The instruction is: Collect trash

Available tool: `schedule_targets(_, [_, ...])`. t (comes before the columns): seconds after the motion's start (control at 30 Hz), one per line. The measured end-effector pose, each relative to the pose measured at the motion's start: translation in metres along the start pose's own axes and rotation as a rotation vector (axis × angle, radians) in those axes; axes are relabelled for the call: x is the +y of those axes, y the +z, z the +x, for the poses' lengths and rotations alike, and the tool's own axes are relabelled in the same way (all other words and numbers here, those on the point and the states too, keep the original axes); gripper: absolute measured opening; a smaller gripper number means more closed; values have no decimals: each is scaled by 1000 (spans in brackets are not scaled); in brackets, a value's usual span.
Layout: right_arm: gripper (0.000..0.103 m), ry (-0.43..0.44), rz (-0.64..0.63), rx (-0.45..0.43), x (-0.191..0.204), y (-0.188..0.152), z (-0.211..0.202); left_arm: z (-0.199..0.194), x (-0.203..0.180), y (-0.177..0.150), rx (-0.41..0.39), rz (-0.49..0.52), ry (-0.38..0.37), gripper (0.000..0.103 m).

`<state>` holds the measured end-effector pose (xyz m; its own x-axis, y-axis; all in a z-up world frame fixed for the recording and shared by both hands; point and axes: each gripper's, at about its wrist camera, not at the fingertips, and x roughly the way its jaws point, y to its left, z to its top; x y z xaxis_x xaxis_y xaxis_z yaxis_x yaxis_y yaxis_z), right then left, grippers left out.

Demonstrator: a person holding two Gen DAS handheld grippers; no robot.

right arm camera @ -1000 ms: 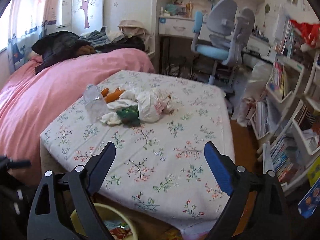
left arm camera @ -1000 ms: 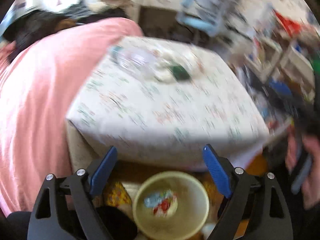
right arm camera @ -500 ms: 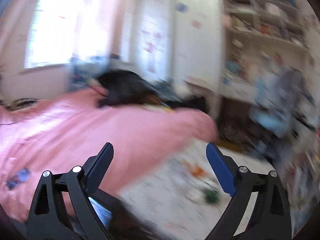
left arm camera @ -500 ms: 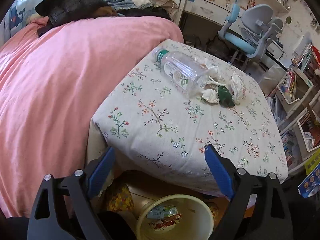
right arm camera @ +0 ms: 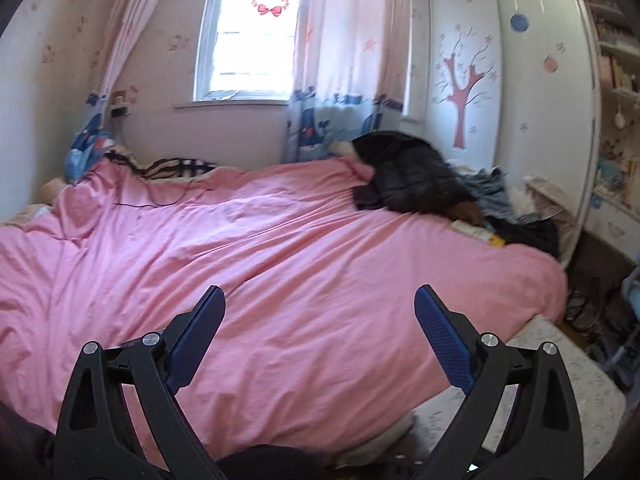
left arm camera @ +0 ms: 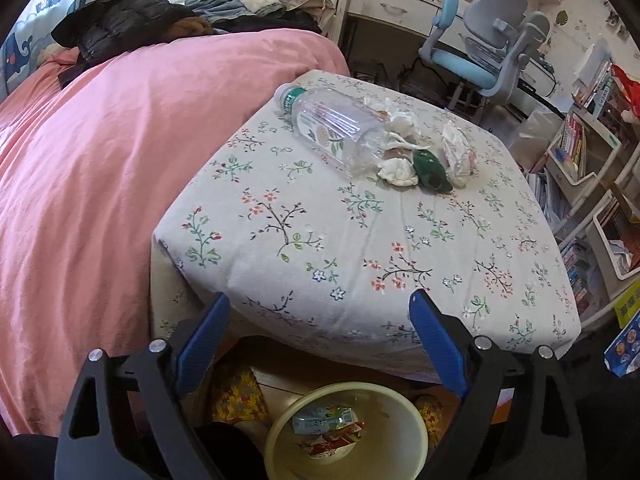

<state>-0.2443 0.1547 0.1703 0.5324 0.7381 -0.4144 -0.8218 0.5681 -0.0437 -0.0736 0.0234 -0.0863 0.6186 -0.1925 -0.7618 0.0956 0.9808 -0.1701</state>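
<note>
In the left wrist view a clear plastic bottle point(left arm camera: 336, 130) with a green cap lies on its side on the floral tablecloth point(left arm camera: 360, 240). Beside it lie crumpled white tissues point(left arm camera: 398, 172), a green wrapper point(left arm camera: 432, 168) and a white bag point(left arm camera: 458, 152). A yellow bin point(left arm camera: 348, 432) with wrappers inside stands on the floor below the table's near edge. My left gripper point(left arm camera: 320, 312) is open and empty, above the bin at the table's near edge. My right gripper point(right arm camera: 320, 304) is open and empty, facing the pink bed point(right arm camera: 260, 264); no trash shows there.
The pink bed point(left arm camera: 100, 160) borders the table's left side, with dark clothes point(left arm camera: 132, 28) piled at its far end. A blue desk chair point(left arm camera: 480, 56) stands behind the table and bookshelves point(left arm camera: 592, 152) line the right. A table corner point(right arm camera: 560, 380) shows at the right wrist view's lower right.
The right gripper has swung left, from facing the table to facing the bed and window. The left gripper's view shifted from blurred to steady, now looking over the table's near corner.
</note>
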Motion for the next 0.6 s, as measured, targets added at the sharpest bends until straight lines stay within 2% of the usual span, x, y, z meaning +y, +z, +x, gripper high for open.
schedule_targets(0.6, [94,46,14,29,8,-2,7,-1,-2,-1,1,-15,-20,87])
